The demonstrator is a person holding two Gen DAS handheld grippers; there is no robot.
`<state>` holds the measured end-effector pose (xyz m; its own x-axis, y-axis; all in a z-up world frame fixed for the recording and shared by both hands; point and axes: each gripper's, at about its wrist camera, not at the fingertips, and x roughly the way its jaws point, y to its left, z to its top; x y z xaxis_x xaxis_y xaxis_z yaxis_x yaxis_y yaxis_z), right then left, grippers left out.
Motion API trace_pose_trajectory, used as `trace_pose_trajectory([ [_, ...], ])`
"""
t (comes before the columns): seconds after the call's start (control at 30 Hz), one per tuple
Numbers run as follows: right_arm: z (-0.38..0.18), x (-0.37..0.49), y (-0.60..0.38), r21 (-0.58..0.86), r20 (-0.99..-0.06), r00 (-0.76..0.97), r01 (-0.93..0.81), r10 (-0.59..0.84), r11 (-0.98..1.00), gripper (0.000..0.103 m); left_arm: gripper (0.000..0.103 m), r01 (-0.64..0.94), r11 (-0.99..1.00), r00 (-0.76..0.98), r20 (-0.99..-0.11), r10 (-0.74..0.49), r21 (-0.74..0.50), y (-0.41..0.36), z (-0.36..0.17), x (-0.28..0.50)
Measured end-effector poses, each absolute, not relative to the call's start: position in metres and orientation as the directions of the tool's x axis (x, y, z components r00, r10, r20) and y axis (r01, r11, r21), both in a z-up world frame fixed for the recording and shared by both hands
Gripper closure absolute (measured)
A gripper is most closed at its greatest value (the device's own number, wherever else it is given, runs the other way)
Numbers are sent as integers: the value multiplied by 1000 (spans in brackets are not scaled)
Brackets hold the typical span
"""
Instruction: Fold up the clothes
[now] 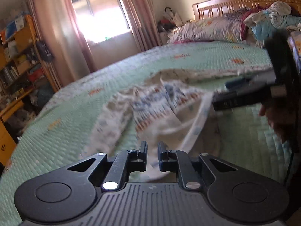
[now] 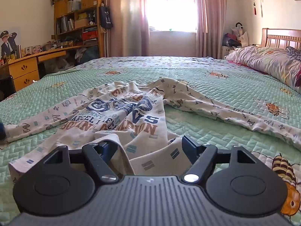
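Covering the whole bed, a green quilted bedspread (image 2: 216, 92) carries a cream long-sleeved shirt (image 2: 131, 113) printed with letters, lying rumpled near the middle with its sleeves flung out to either side. Over its near hem the right gripper (image 2: 148, 146) stands wide open with cloth bunched between its fingers, gripping nothing. The left gripper (image 1: 152, 155) is nearly closed, a narrow gap showing shirt edge between its fingers; that view is too blurred to tell whether it pinches the cloth.

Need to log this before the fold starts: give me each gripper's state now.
Left gripper: jaws slightly apart, the shirt hem between them; grip cannot be told.
Right gripper: open, holding nothing, shirt cloth beneath.
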<state>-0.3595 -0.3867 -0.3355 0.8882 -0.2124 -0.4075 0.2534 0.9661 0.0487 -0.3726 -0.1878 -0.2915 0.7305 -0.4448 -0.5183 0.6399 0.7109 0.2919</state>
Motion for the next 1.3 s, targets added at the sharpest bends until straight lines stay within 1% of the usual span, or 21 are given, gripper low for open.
trace_pose_trajectory([
  [0.07,-333,-363,-384,57,-388,900,239,-199,969,27,83,651,708,717,-527,-456,273,-190,-299,-374],
  [0.13,-324,-363,-382,70,-366,911,232,-191,970,27,82,673,685,706,-519,-482,279,-195,-301,-377],
  [0.17,-318,-362,-382,78,-353,916,231,-190,970,27,79,675,678,709,-511,-487,291,-199,-302,-378],
  [0.2,-312,-360,-383,85,-339,921,231,-190,969,27,73,677,671,711,-502,-492,302,-202,-302,-380],
  [0.23,-306,-358,-383,93,-325,926,232,-191,968,27,56,679,663,714,-493,-498,314,-206,-302,-381],
  [0.27,-301,-357,-384,100,-314,931,230,-189,968,27,34,666,669,729,-479,-489,331,-209,-304,-380],
  [0.3,-296,-355,-385,105,-305,934,226,-185,968,27,30,646,679,749,-460,-476,349,-212,-305,-378],
  [0.37,-290,-353,-385,107,-295,939,218,-178,970,27,29,616,694,776,-439,-453,373,-218,-307,-372],
  [0.4,-288,-353,-385,108,-294,939,216,-176,970,27,29,610,700,779,-444,-443,372,-220,-309,-367],
  [0.5,-287,-352,-385,111,-295,940,213,-172,971,27,24,589,701,790,-468,-395,402,-226,-321,-358],
  [0.6,-289,-350,-387,126,-302,938,215,-169,968,27,24,582,684,793,-493,-358,439,-227,-337,-353],
  [0.8,-285,-346,-389,129,-288,943,208,-164,970,27,23,594,648,794,-481,-372,478,-234,-344,-363],
  [0.9,-282,-343,-388,133,-282,946,202,-158,970,27,23,597,646,793,-475,-383,476,-241,-341,-359],
  [1.0,-279,-345,-387,131,-275,949,198,-156,971,27,23,566,664,812,-466,-350,488,-245,-342,-349],
  [1.13,-280,-347,-388,135,-279,948,199,-156,971,27,24,537,696,825,-471,-313,477,-237,-346,-343],
  [1.3,-282,-349,-390,139,-283,946,205,-160,969,27,33,512,729,835,-461,-299,455,-217,-347,-345],
])
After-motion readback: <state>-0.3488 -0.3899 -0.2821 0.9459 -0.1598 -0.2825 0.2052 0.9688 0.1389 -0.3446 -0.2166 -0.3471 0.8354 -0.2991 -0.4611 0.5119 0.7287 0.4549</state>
